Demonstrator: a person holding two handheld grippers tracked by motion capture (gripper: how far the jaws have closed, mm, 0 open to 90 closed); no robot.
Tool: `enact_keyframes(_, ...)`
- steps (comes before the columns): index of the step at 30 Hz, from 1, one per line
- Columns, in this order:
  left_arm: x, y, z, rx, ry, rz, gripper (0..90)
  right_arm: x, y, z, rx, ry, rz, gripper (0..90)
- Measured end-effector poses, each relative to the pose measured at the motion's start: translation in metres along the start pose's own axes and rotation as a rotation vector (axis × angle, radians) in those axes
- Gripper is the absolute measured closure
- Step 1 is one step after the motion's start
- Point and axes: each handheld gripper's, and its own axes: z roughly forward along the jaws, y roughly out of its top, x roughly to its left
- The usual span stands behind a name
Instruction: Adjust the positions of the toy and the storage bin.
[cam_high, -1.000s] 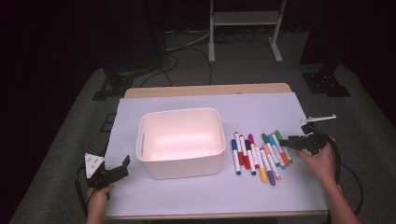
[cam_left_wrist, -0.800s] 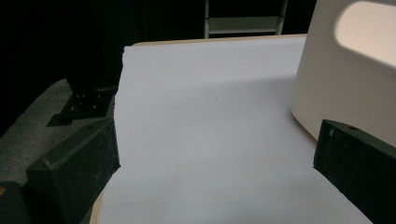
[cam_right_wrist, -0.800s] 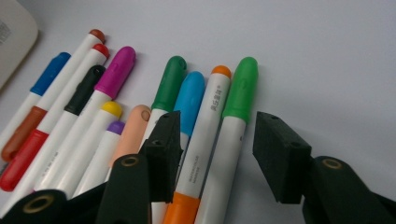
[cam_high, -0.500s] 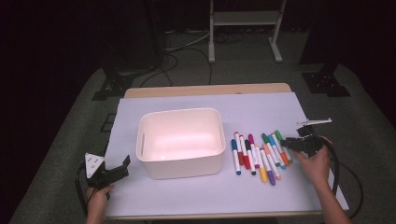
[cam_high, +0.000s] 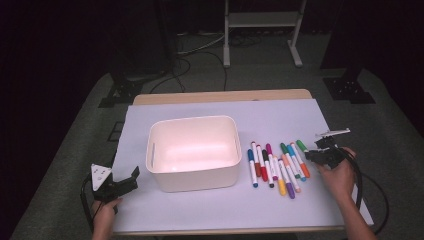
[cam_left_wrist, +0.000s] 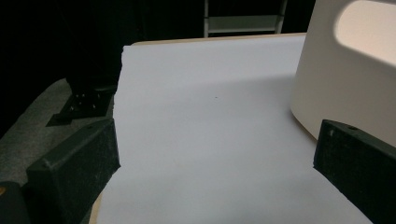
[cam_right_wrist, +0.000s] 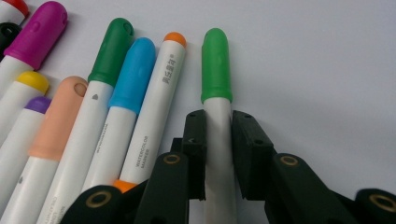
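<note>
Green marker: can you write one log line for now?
right gripper | closing, shut on green marker | left gripper open | bin

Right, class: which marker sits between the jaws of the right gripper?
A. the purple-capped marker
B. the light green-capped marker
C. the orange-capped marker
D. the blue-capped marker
B: in the right gripper view, the right gripper has its two black jaws closed on the white barrel of the light green-capped marker, which lies at the edge of the row, beside the orange-capped marker.
</note>
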Motion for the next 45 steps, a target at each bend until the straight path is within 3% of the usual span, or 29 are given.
enact_keyframes(7, 0.0, 0.0, 0.0, 0.002, 0.0, 0.003, 0.0, -0.003, -0.002, -0.002, -0.012, 0.021, 0.017, 75.6)
enact_keyframes(13, 0.0, 0.0, 0.0, 0.005, 0.0, -0.002, 0.0, -0.005, -0.004, -0.017, -0.069, 0.148, 0.047, 75.6)
enact_keyframes(15, 0.0, 0.0, 0.0, 0.005, 0.0, 0.002, 0.0, -0.002, -0.002, -0.027, -0.108, 0.223, 0.046, 75.6)
enact_keyframes(17, 0.0, 0.0, 0.0, 0.005, -0.001, 0.004, 0.0, -0.001, -0.001, -0.03, -0.12, 0.244, 0.047, 75.6)
enact_keyframes(18, 0.0, 0.0, 0.0, 0.008, 0.0, 0.006, 0.0, 0.008, 0.004, -0.042, -0.146, 0.304, 0.017, 75.6)
enact_keyframes(28, -0.001, 0.0, 0.0, 0.002, 0.001, 0.012, 0.0, 0.054, 0.035, -0.081, -0.184, 0.467, -0.149, 75.6)
enact_keyframes(34, -0.001, 0.0, 0.0, 0.001, 0.001, 0.014, 0.0, 0.082, 0.059, -0.102, -0.203, 0.526, -0.249, 75.6)
enact_keyframes(45, -0.001, 0.0, 0.0, 0.005, 0.0, 0.016, 0.0, 0.137, 0.102, -0.114, -0.171, 0.654, -0.403, 75.6)
